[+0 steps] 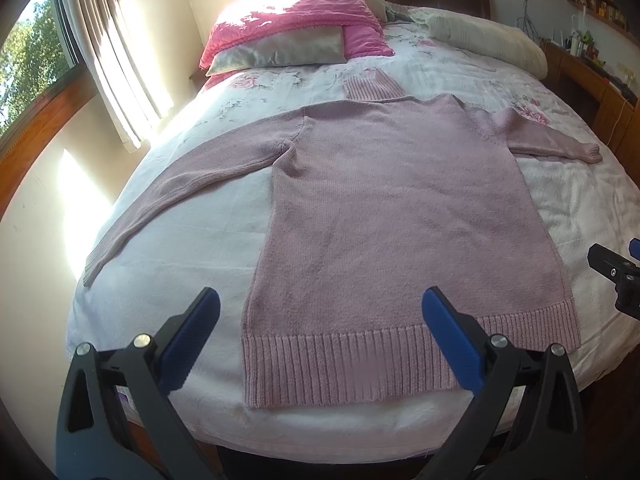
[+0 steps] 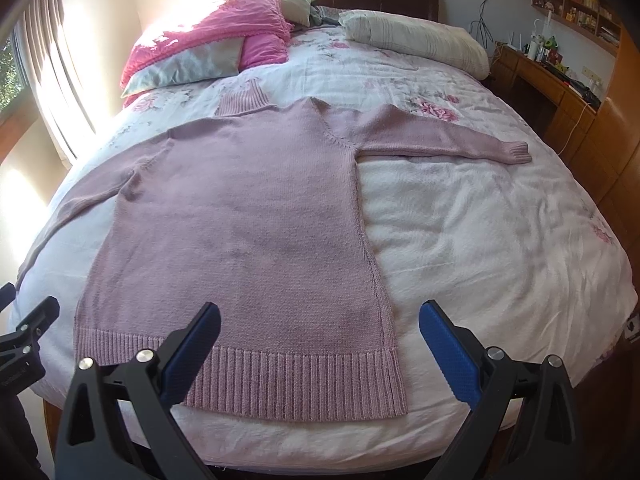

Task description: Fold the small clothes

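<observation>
A pink knit sweater (image 1: 392, 216) lies flat, sleeves spread, its ribbed hem (image 2: 280, 376) at the bed's (image 2: 500, 240) near edge. My left gripper (image 1: 320, 340) and right gripper (image 2: 320, 348) hover spread wide, empty. Soft, light, floppy knit; I'd pinch at the hem corners.

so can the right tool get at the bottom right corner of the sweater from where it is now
Probably yes. The right tool is open and hangs just above the sweater hem. The hem's right corner lies flat near the bed edge with nothing on it or in the way.
</observation>
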A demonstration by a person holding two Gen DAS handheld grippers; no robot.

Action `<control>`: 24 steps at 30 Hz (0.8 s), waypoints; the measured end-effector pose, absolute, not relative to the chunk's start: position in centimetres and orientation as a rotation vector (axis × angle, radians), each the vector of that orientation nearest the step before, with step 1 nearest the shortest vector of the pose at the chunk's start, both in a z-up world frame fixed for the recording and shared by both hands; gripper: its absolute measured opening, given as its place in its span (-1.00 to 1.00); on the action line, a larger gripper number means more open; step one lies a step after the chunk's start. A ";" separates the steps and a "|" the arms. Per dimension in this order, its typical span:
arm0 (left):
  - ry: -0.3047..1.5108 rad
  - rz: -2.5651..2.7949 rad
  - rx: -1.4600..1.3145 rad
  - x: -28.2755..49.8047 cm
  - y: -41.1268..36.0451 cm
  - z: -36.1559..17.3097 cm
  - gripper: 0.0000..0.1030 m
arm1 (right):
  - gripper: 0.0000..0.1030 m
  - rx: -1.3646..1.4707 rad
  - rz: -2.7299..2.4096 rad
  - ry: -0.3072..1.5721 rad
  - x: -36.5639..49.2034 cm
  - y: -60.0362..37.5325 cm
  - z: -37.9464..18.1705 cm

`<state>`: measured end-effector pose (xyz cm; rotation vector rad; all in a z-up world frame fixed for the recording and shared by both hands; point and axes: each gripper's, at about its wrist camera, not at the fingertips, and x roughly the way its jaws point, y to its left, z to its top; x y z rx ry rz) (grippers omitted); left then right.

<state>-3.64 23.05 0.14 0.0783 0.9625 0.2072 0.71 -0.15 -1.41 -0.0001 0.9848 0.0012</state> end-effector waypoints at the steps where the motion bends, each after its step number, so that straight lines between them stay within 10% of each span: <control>1: 0.962 0.208 0.079 -3.7 23.0 0.1 0.94 | 0.93 0.001 0.002 0.985 0.7 -0.1 -1.4; 24: 0.967 0.211 0.085 -3.3 23.2 -0.2 0.94 | 0.93 0.002 0.004 0.991 0.9 -0.2 -1.8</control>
